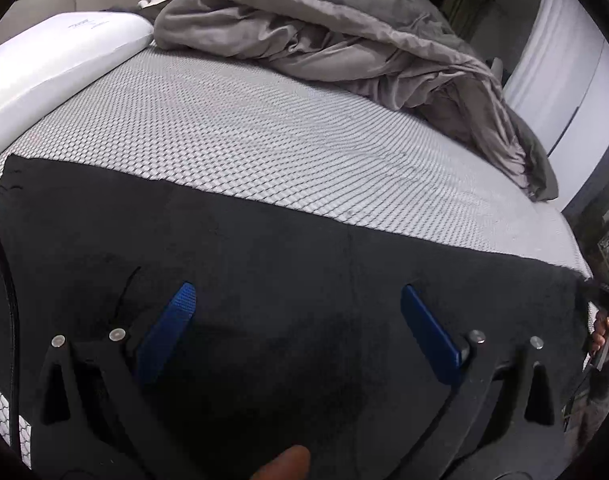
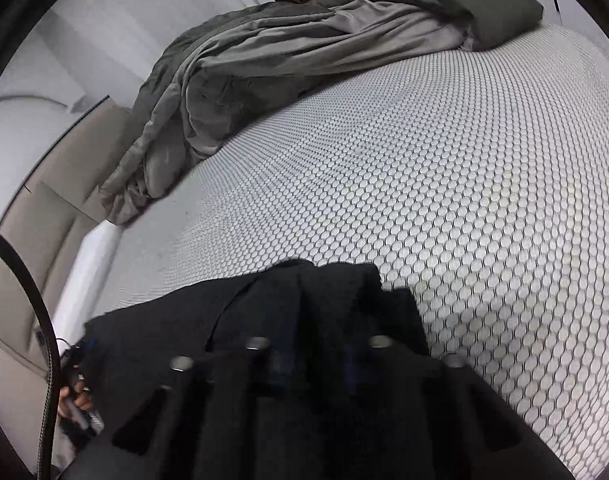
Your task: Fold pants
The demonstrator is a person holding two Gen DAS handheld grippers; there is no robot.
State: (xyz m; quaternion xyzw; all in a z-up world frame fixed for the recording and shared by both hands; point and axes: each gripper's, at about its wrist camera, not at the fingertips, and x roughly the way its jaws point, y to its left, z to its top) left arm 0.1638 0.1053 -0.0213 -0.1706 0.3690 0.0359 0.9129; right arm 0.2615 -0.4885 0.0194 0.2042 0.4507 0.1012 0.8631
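Black pants [image 1: 264,232] lie spread flat across the near part of the bed. In the left wrist view my left gripper [image 1: 296,290] hovers just over them, its blue pads [image 1: 172,320] wide apart with only flat cloth beneath. In the right wrist view my right gripper [image 2: 318,320] is shut on a bunched end of the pants [image 2: 184,328]; dark folds rise between the fingers and hide the tips. A hand [image 1: 608,336] shows at the right edge of the left wrist view, at the pants' far end.
The mattress [image 1: 264,120] has a grey honeycomb cover [image 2: 464,160]. A crumpled grey duvet [image 1: 324,40] [image 2: 264,52] lies along the far side. A white pillow [image 1: 52,60] sits at the left, before a beige headboard [image 2: 24,240]. A black cable [image 2: 44,300] hangs nearby.
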